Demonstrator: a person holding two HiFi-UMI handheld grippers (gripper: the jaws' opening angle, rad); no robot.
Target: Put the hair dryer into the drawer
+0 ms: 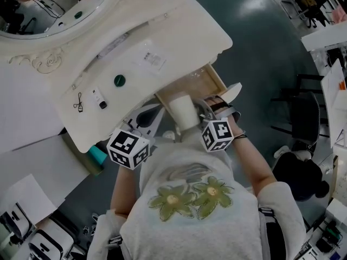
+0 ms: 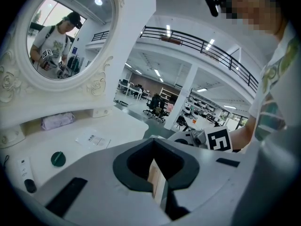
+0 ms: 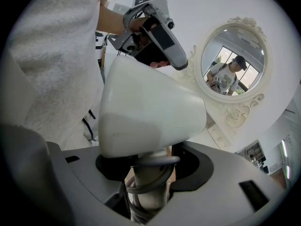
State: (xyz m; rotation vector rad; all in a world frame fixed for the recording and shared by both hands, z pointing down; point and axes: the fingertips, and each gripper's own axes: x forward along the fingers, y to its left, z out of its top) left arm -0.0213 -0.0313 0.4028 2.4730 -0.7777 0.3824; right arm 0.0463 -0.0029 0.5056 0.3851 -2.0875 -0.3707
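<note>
We hold right gripper (image 3: 146, 199) clamped on handle of white hair dryer (image 3: 150, 109); grey cord (image 3: 153, 163) loops round handle. Hair dryer hangs over front of open wooden drawer (image 1: 210, 79) of white dressing table (image 1: 179, 26); we cannot tell if it touches. Our left gripper (image 2: 162, 199) sits just left of it, its 2 jaws nearly together, nothing between. 1 green cap (image 1: 119, 80) lies on tabletop.

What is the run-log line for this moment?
right claw: gripping white plastic hair dryer by handle | position: over open wooden drawer | left claw: closed on wood-coloured strip
</note>
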